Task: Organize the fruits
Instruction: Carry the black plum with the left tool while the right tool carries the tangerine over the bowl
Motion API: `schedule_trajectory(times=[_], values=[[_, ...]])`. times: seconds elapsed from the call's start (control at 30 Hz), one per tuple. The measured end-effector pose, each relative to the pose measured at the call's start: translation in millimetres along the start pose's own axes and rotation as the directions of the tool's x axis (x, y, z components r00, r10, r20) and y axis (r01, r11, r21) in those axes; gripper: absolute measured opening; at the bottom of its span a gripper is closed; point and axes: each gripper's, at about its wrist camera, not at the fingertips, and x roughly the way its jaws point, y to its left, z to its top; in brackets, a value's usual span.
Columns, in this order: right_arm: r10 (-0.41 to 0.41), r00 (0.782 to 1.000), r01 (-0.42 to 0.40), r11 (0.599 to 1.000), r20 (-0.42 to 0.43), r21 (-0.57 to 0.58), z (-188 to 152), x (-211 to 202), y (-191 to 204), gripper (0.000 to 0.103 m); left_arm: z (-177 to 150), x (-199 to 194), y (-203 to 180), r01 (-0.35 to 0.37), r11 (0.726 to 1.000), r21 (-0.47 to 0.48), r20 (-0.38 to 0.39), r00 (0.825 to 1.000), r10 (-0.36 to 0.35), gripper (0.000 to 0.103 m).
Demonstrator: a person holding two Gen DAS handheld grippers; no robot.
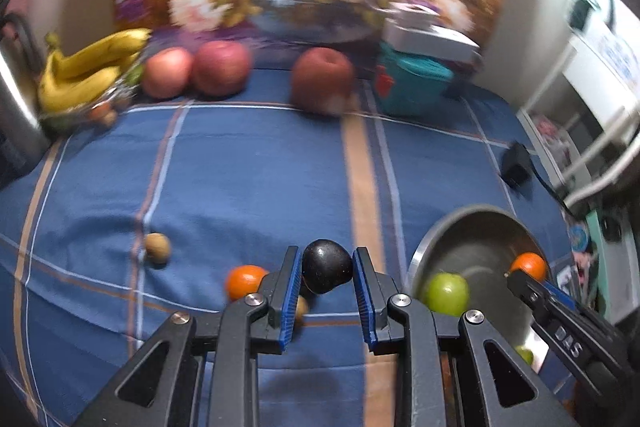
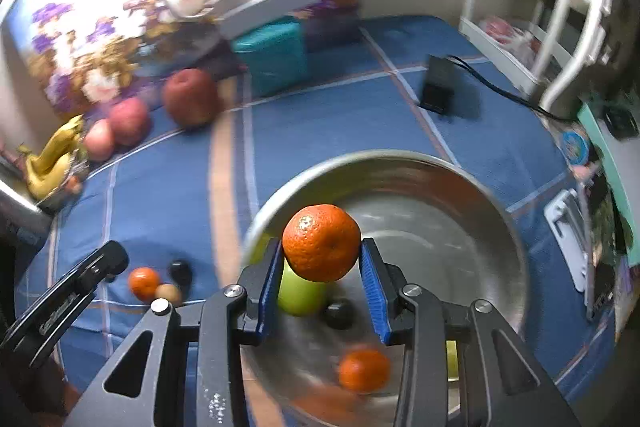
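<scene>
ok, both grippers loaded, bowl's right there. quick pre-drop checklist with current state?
1. Right gripper grip on the tangerine: ok, fruit sits between both blue pads.
2. Tangerine over the metal bowl: ok, bowl interior lies directly behind it in the right wrist view.
3. Landing spot: cannot tell; a green fruit, a dark plum and another tangerine already lie in the bowl below.
4. Left gripper grip on its dark plum: ok, held between the pads.
5. Left gripper over bowl: not ok, it is above the blue cloth, left of the rim.
6. Image sharpness: not ok, both views are motion blurred.
</scene>
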Motion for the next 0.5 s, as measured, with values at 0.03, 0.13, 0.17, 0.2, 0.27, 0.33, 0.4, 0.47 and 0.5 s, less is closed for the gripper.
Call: schedule_trajectory(times=[0.03,0.13,0.17,0.2,0.27,0.33,0.4,0.47,0.5], values=[[-0.01,1.0,0.01,1.0,-0.005,0.012,0.0,1.7,-6.9,0.04,-1.2,-0.6,-6.7,0.007,1.0,0.018,-0.002,1.0,-0.007,0.028],[-0.031,0.999,0.032,0.998,-0.015,0.052,-0.4,4.3,-25.1,0.04,-6.6,-0.1,-30.3,0.028,0.997,0.079,-0.013,1.0,-0.027,0.028],[-0.038,0.999,0.039,0.998,-0.009,0.054,-0.7,4.8,-30.2,0.04,-8.5,0.7,-37.8,0.033,0.995,0.099,-0.017,0.999,-0.031,0.028],[-0.045,0.999,0.045,0.997,-0.01,0.063,-0.9,5.1,-35.1,0.04,-10.4,1.3,-43.7,0.036,0.993,0.114,-0.021,0.999,-0.034,0.028],[-0.057,0.998,0.058,0.995,-0.011,0.075,-1.5,4.8,-42.5,0.04,-14.1,3.0,-54.5,0.044,0.989,0.142,-0.031,0.999,-0.04,0.028],[-0.065,0.998,0.066,0.995,-0.008,0.079,-1.7,3.4,-46.9,0.04,-18.5,4.2,-64.4,0.049,0.985,0.168,-0.041,0.998,-0.043,0.028],[-0.069,0.998,0.069,0.994,-0.003,0.08,-1.2,1.5,-48.8,0.04,-21.9,5.2,-71.6,0.05,0.98,0.192,-0.048,0.998,-0.041,0.028],[-0.07,0.998,0.069,0.994,-0.001,0.079,-0.8,0.4,-49.1,0.04,-25.7,6.8,-78.4,0.049,0.976,0.213,-0.056,0.998,-0.038,0.028],[-0.068,0.998,0.068,0.995,-0.001,0.078,-0.7,0.7,-49.1,0.04,-27.0,8.9,-81.5,0.049,0.975,0.218,-0.06,0.998,-0.037,0.028]])
